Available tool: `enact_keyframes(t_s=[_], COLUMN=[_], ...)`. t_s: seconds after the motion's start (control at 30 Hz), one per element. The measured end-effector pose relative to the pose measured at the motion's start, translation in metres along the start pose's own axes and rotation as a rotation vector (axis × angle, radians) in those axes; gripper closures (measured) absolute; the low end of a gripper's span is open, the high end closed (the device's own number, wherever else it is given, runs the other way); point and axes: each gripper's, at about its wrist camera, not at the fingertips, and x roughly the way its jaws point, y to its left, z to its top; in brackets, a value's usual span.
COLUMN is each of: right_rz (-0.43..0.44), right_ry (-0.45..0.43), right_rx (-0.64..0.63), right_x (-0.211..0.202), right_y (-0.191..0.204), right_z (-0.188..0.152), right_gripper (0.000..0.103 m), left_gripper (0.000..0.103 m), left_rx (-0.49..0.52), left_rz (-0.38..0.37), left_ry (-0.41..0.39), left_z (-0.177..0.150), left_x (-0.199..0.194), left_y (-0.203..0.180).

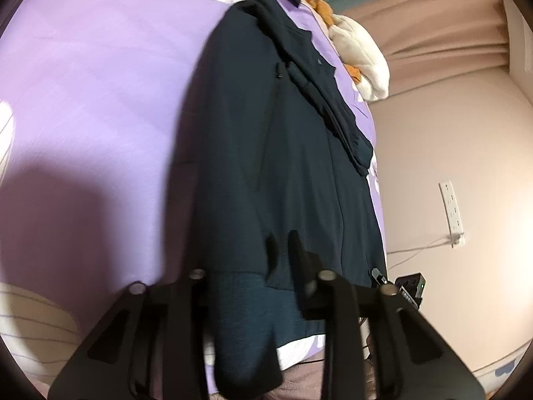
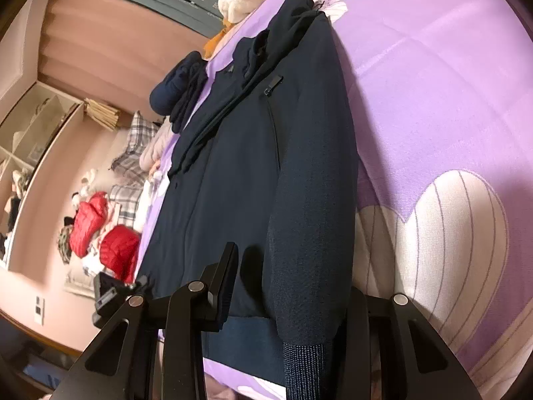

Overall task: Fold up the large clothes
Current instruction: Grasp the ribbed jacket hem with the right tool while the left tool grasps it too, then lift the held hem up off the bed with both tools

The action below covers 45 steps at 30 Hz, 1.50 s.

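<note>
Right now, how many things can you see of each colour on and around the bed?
Dark navy: 2, the jacket and the bundle beside its collar
Red: 2, the puffy pieces past the bed
White with orange: 1, the plush toy
Purple: 1, the flowered bed sheet
Total: 6
</note>
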Motion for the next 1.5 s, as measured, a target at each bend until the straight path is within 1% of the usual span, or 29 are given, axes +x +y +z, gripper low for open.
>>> enact_keyframes(t_s=[0.03,0.07,0.17,0.23,0.33,0.47,0.53,0.63,0.77,0.93,1.07,1.4,1.5], right_rz=[-0.002,-0.01,-0.021,-0.045,-0.095,-0.182,-0.198,-0.174,-0.083,-0.04,0.009,0.053,0.052], right_ry=[-0.003,-0.005,-0.015,-0.022,-0.027,-0.027,-0.039,-0.061,-0.087,-0.104,-0.112,-0.104,-0.101], right_rx=[-0.001,0.0,0.005,-0.004,-0.033,-0.098,-0.131,-0.151,-0.139,-0.161,-0.162,-0.145,-0.152], right_x=[0.0,0.0,-0.001,-0.001,0.0,0.001,0.0,-0.004,-0.012,-0.014,-0.016,-0.018,-0.017], right_y=[0.0,0.0,0.0,0.001,0.008,0.026,0.033,0.041,0.047,0.063,0.066,0.065,0.065], right_z=[0.0,0.0,0.0,-0.002,-0.003,-0.002,-0.003,-0.002,0.002,0.002,0.001,0.0,0.001], right_gripper=[0.068,0.07,0.076,0.08,0.081,0.085,0.086,0.087,0.088,0.088,0.088,0.088,0.088], left_gripper=[0.087,0.088,0.089,0.09,0.09,0.09,0.091,0.093,0.093,0.093,0.093,0.093,0.092], left_rx=[-0.01,-0.015,-0.012,0.002,0.027,0.09,0.118,0.143,0.16,0.22,0.24,0.265,0.266], left_rz=[0.002,0.005,0.015,0.04,0.063,0.035,0.027,0.006,-0.037,-0.048,-0.038,-0.016,-0.019], left_ry=[-0.003,-0.006,-0.01,-0.014,-0.017,-0.044,-0.06,-0.077,-0.094,-0.128,-0.132,-0.128,-0.125], left_z=[-0.001,-0.002,-0.003,-0.004,-0.003,-0.005,-0.006,-0.007,-0.007,-0.008,-0.006,-0.008,-0.007], left_x=[-0.001,-0.001,-0.001,0.001,0.004,-0.004,-0.008,-0.011,-0.013,-0.02,-0.021,-0.021,-0.019], left_y=[0.002,0.003,0.0,-0.004,-0.013,-0.03,-0.037,-0.046,-0.056,-0.073,-0.077,-0.076,-0.075])
